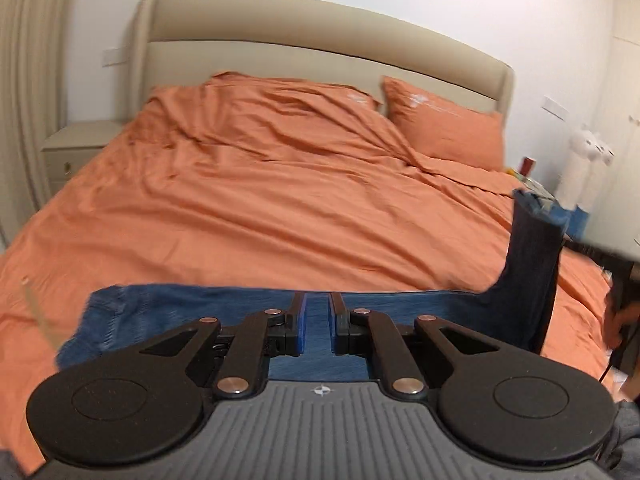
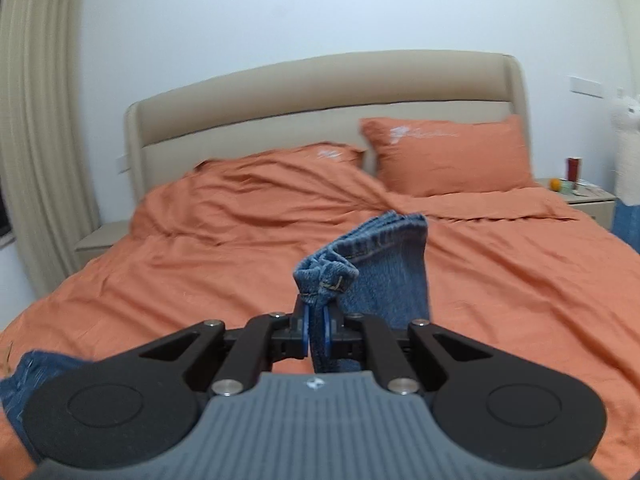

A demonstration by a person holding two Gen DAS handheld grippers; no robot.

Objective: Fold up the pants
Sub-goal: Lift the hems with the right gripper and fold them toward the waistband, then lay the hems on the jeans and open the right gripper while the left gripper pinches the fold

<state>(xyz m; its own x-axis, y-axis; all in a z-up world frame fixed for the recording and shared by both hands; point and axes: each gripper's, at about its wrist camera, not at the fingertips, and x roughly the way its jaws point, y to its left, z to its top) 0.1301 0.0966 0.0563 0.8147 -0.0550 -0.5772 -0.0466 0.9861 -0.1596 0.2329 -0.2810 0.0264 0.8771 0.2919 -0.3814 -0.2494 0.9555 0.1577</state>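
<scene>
Blue jeans (image 1: 192, 312) stretch across the orange bed (image 1: 260, 200) close in front of me. My left gripper (image 1: 318, 308) sits at their straight far edge, its narrow gap filled with denim, so it looks shut on the cloth. Off to the right a leg (image 1: 532, 264) rises steeply to the raised right gripper (image 1: 540, 200). In the right wrist view my right gripper (image 2: 318, 316) is shut on the bunched hems (image 2: 372, 264), which stand up above its fingers. The waist end (image 2: 24, 380) lies at lower left.
A beige headboard (image 2: 320, 92) and two orange pillows (image 2: 448, 156) close the far end. Nightstands (image 1: 76, 140) flank the bed; the right one (image 2: 588, 196) holds a red can and small items. Curtains (image 2: 36, 120) hang at left. A hand (image 1: 620, 320) grips the right tool.
</scene>
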